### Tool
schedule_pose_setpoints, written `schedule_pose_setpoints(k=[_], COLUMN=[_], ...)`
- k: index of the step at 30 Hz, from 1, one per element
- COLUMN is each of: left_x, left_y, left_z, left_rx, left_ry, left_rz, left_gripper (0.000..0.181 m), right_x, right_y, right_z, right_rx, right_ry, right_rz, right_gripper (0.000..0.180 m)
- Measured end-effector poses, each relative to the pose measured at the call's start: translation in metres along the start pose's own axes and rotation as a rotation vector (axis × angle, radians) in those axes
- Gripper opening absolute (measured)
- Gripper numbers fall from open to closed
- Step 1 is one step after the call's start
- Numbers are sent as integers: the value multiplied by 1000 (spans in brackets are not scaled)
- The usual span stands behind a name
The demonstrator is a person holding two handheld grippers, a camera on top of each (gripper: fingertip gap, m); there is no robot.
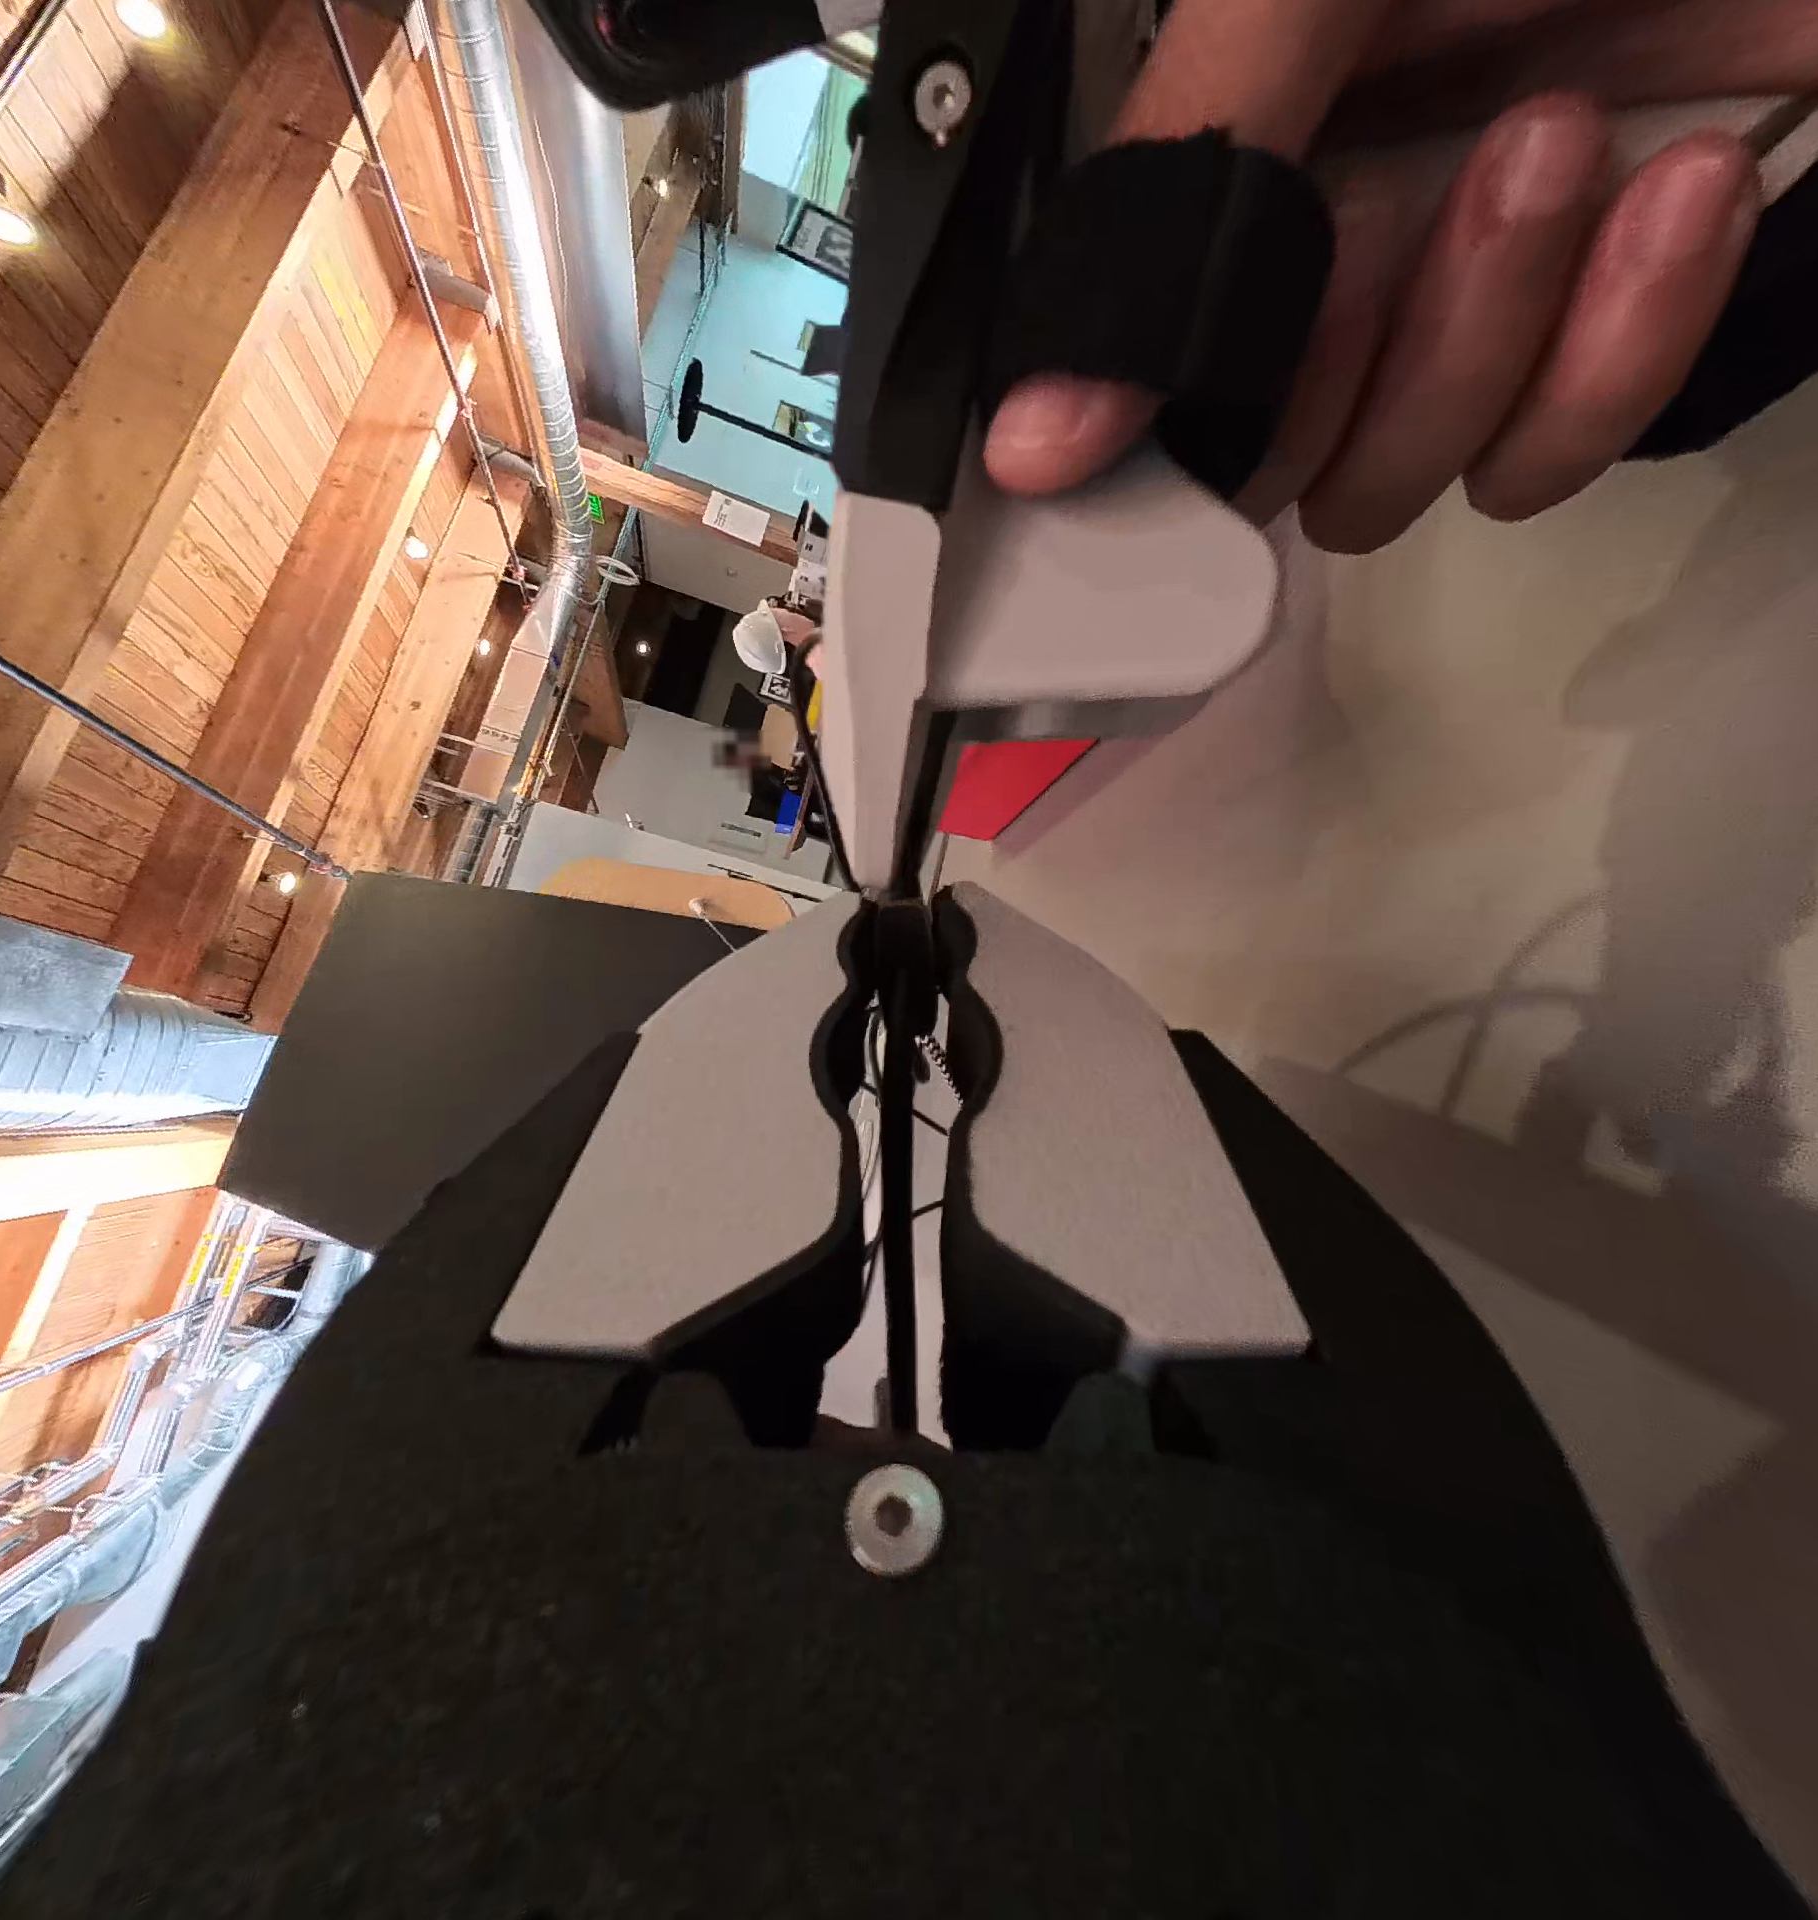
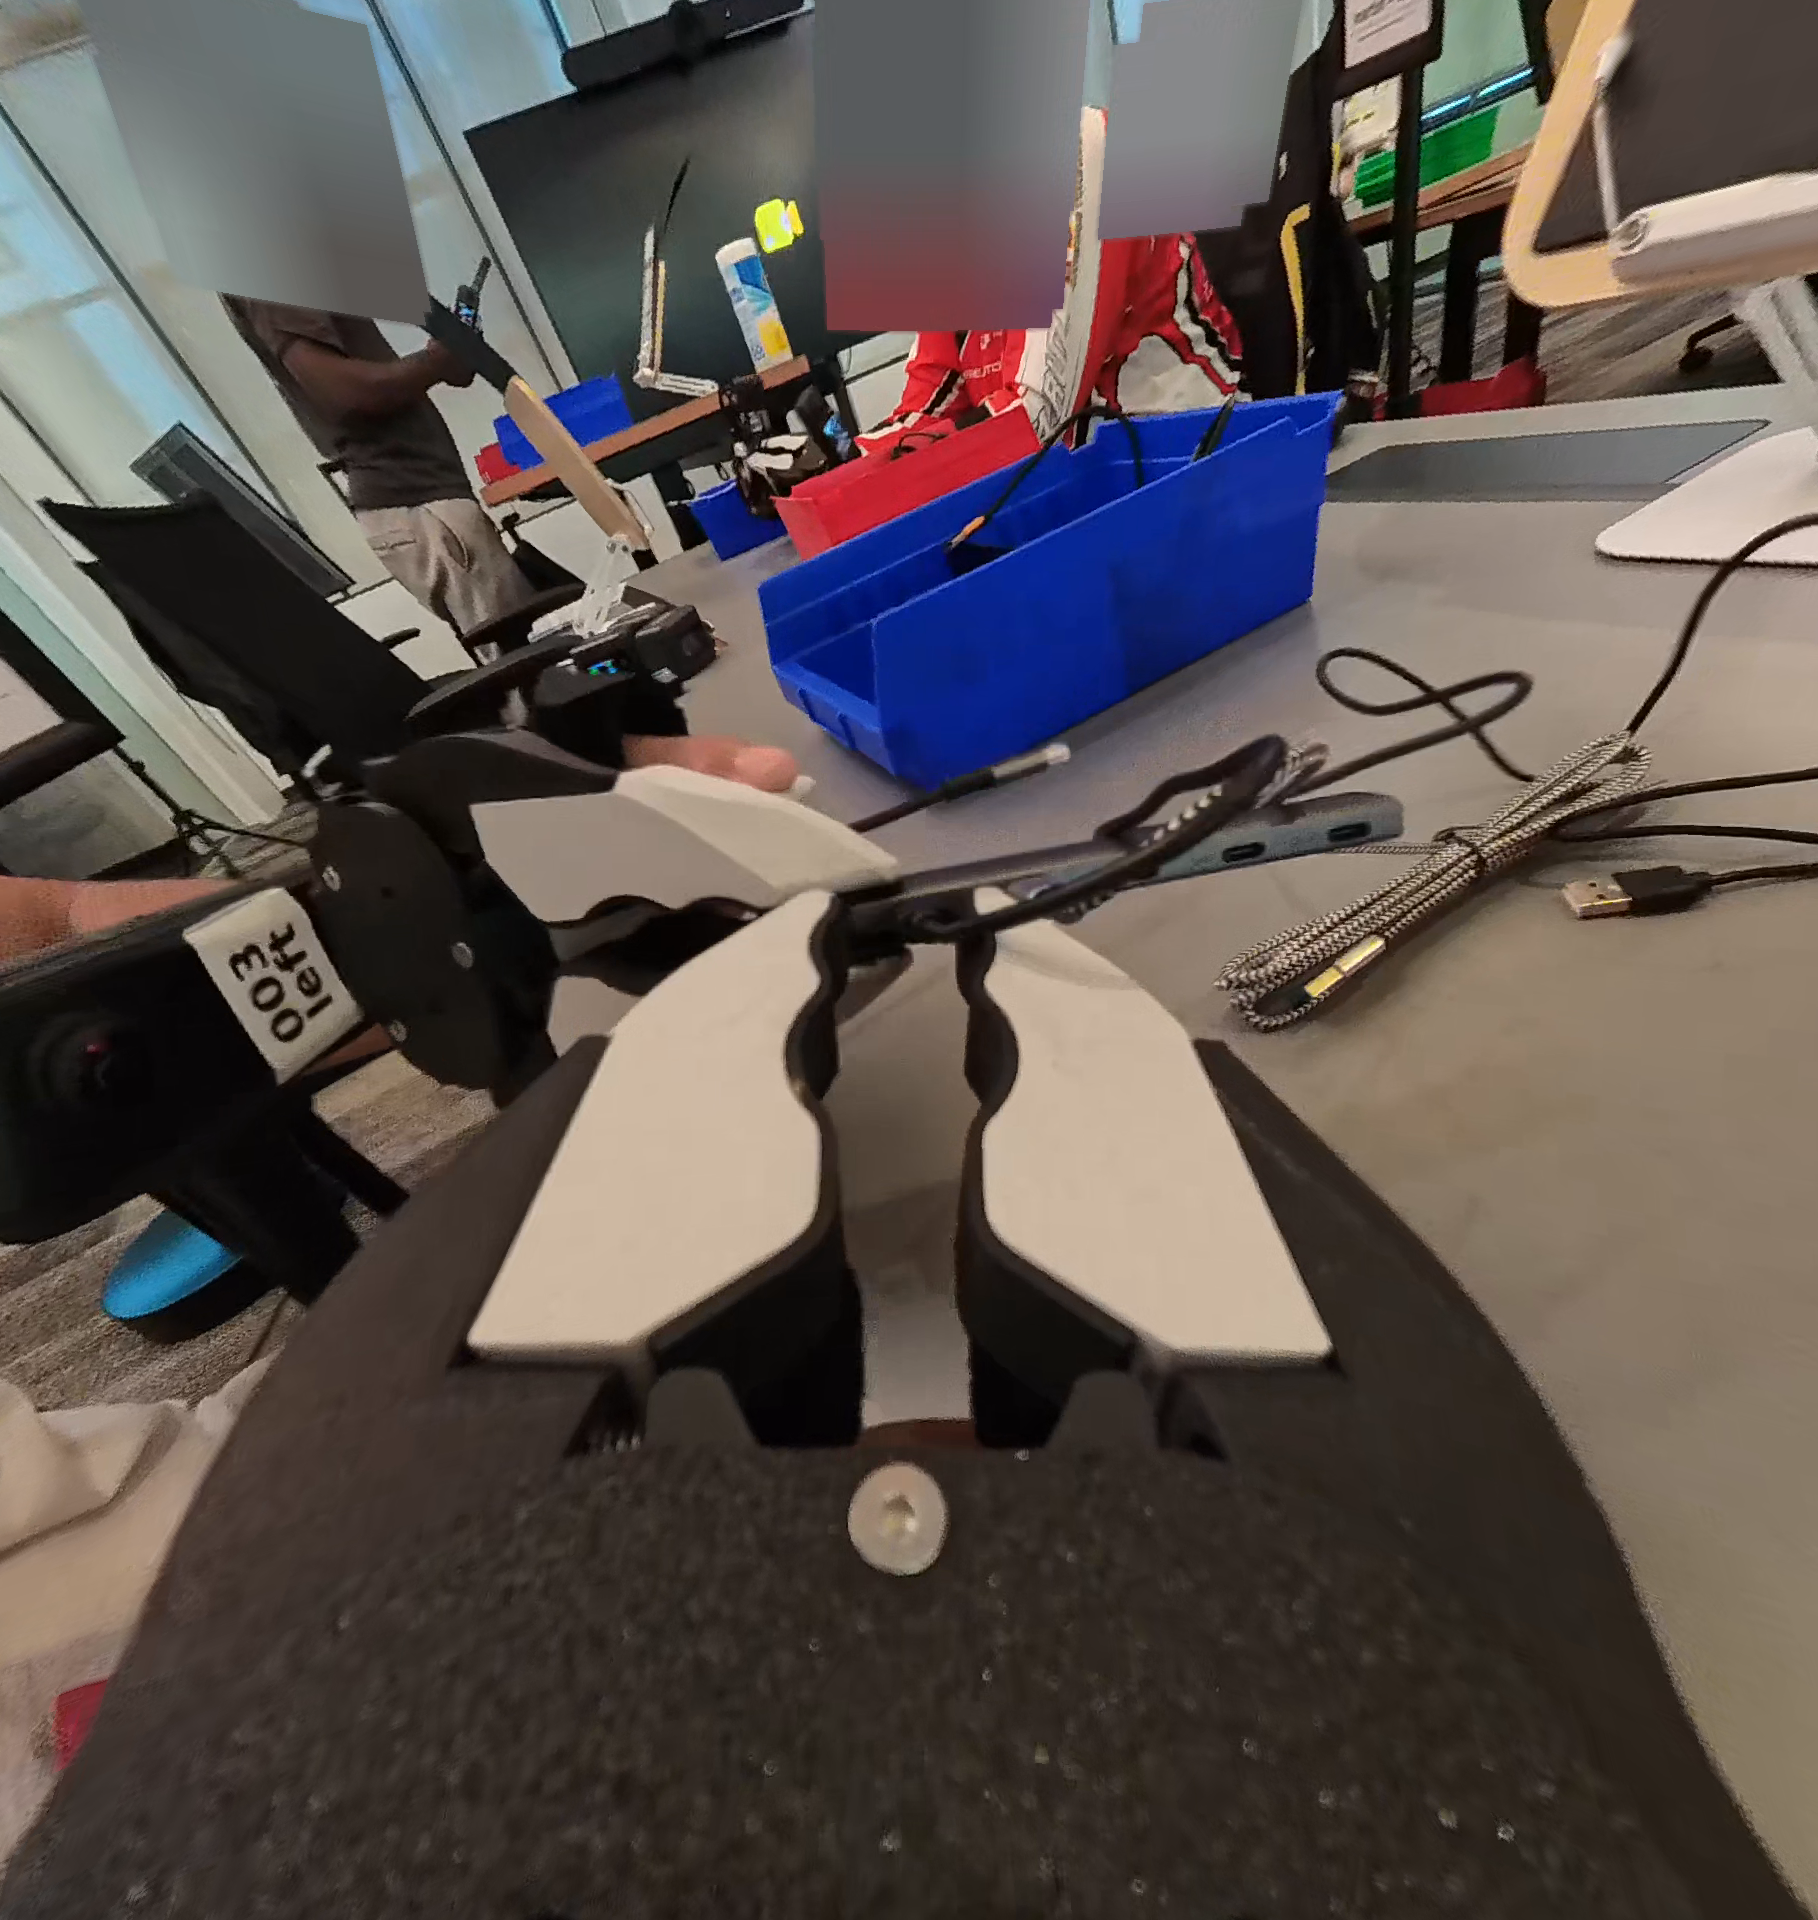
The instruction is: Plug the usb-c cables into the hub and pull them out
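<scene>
In the right wrist view a dark grey hub [image 2: 1289,834] with usb-c ports lies on the grey table [image 2: 1507,1195], just beyond my fingertips. My right gripper [image 2: 905,920] is pinched on a black cable [image 2: 1185,795] that loops over the hub's near end. My left gripper [image 2: 869,878] comes in from the left, its tips against the right one's. In the left wrist view the left gripper [image 1: 900,920] is shut on a thin black cable [image 1: 900,1195] running back between its fingers. The right gripper [image 1: 889,868], held by a hand [image 1: 1507,312], comes down onto the same spot and hides the hub.
A braided cable bundle [image 2: 1456,862] and a black cable with a usb-a plug [image 2: 1611,896] lie right of the hub. A blue bin [image 2: 1040,613] and a red bin [image 2: 884,499] stand behind it. A monitor stand [image 2: 1736,520] is at the far right. People stand beyond the table. Left and right tips are no more than a few centimetres apart.
</scene>
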State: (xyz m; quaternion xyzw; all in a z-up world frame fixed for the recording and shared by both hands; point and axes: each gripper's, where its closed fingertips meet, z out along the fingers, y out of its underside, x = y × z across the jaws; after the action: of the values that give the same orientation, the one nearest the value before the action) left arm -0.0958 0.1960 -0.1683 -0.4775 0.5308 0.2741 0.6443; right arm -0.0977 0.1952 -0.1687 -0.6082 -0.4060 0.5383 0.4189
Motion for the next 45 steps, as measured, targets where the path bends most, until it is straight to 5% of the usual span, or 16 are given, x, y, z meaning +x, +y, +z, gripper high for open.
schedule_pose_setpoints(k=[12,30,33,36,45], left_x=[10,10,-9,-43,-34], left_y=[26,36,113,133,182], left_z=[15,20,12,1,-6], left_rx=[-196,-146,-368,-375,-562], left_ry=[34,57,14,-51,-33], left_rz=[-100,-86,-182,-200,-269], left_gripper=[13,10,10,10,9], right_x=[9,15,29,44,72], right_y=[11,11,-20,-28,47], right_z=[3,5,-30,-46,-30], right_rx=[-97,-128,-11,8,-336], right_ry=[164,291,367,381,372], right_rz=[-185,-244,-233,-205,4], right_gripper=[10,10,10,10,10])
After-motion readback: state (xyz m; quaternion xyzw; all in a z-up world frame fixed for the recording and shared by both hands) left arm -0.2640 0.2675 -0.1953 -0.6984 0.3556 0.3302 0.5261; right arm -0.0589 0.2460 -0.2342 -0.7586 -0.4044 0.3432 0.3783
